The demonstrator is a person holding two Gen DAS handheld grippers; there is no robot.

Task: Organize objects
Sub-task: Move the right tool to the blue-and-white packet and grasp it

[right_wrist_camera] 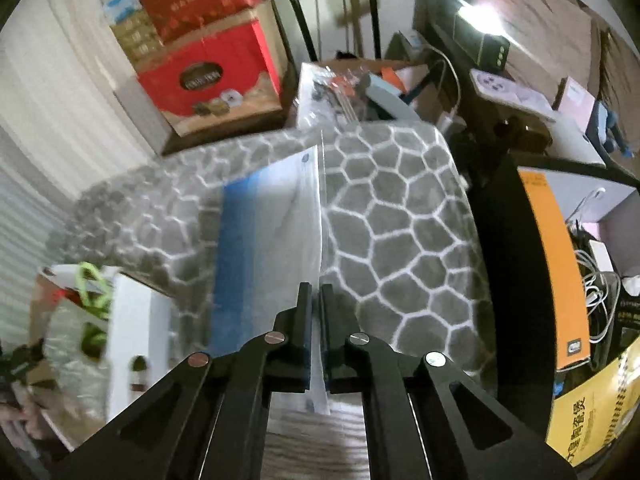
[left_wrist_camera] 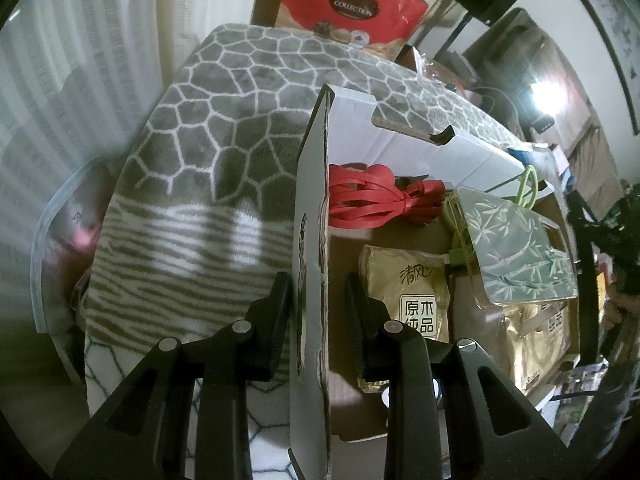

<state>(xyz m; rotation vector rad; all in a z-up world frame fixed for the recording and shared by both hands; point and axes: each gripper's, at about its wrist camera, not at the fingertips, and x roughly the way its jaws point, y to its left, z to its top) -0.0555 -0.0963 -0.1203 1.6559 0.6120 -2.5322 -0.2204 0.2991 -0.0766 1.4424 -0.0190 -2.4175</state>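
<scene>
**Box wall held left, flat packet pinched right**

While you read the left wrist view, note that your left gripper (left_wrist_camera: 316, 304) straddles the upright side wall of the cardboard box (left_wrist_camera: 310, 240), jaws narrow, one finger outside and one inside; whether the pads truly press the wall cannot be told for certain, though they look clamped. Corrugated board is stiff yet light, so a hold on the wall edge should steady the box. Inside lie a red strap bundle (left_wrist_camera: 380, 200), a gold tissue pack (left_wrist_camera: 408, 292) and a bamboo-print card (left_wrist_camera: 516, 248). The gripper points steeply down over the grey patterned blanket (left_wrist_camera: 224, 128).

Turning to the right wrist view, your right gripper (right_wrist_camera: 316, 320) is closed on the near edge of a thin blue-and-white packet (right_wrist_camera: 272, 232), held above the blanket, with the box at lower left. Judged by its look, the packet is light, floppy and slick; an edge pinch may let it sag or slip. This gripper also tilts steeply downward.
</scene>
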